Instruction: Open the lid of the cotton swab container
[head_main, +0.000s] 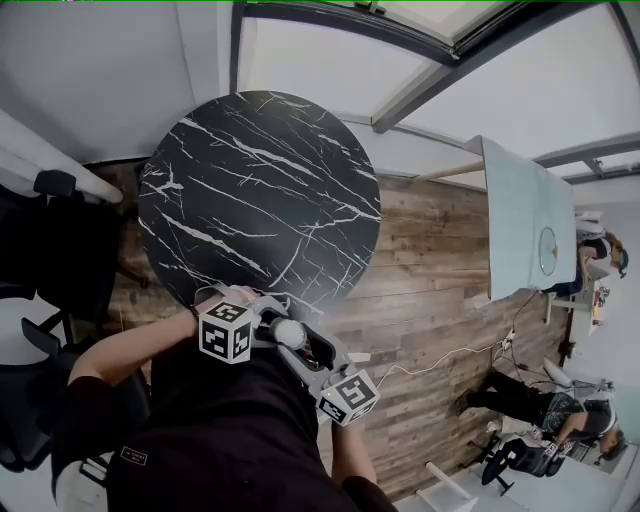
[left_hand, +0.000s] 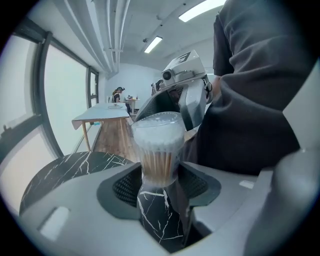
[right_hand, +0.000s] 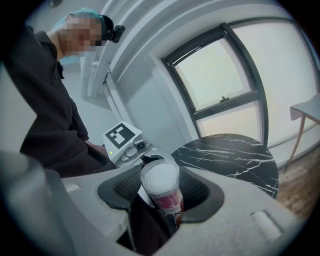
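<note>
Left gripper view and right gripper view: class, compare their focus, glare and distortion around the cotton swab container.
Left gripper view: the cotton swab container is fairly sharp, ceiling lights glare, the window frame bows. Right gripper view: the container is softer, the window washes out white, corners go dark.

A round black marble-patterned table (head_main: 260, 190) stands in front of me on a wooden plank floor (head_main: 440, 270). To my right is a pale rectangular table (head_main: 520, 220), with a person (head_main: 600, 258) at its far end. Black office chairs (head_main: 45, 250) sit at my left. A white cable (head_main: 450, 355) trails across the planks. Large windows (right_hand: 225, 75) line the wall.
</note>
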